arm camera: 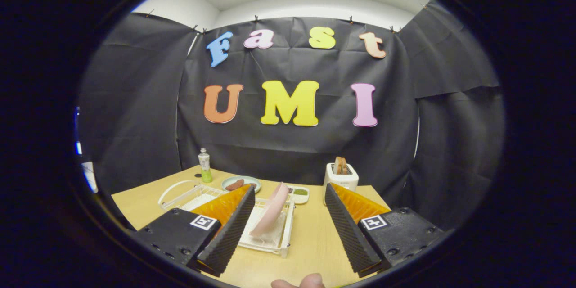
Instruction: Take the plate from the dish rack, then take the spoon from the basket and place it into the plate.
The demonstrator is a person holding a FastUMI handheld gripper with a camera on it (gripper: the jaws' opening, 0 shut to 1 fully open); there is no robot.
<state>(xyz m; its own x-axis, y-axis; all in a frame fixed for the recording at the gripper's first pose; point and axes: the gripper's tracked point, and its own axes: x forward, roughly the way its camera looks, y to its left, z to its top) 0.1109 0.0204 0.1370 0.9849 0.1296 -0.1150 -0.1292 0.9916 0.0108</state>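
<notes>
Tongs (288, 225) stood wide apart, nothing between the two fingers but bare bench and the near end of the rack. They hung above the wooden bench (315, 243), clear of every object.

Pink plate (271, 209) stood on edge in the white dish rack (270, 234), tilted over toward the right finger's side, its lower rim down in the rack. It lay between the fingers and just ahead of them, closer to the left finger, whose tip overlapped the rack in this view (contact with the rack could not be judged).

A white wire basket (180, 193) sat to the left of the rack, partly behind the left finger. Its contents could not be made out, so the spoon was not located.

Farther back on the bench: a small bottle (205, 165) with green liquid near the far left edge; a pale green dish (241, 183) with brown pieces on it, just beyond the rack; a small white tray (299, 193) with something green in it, beside the plate's upper rim; a white toaster (341, 177) with slices of bread standing in its slots, beyond the right finger.

A fingertip (299, 281) of the person's hand showed at the near edge of the bench, below the gap between the fingers.
</notes>
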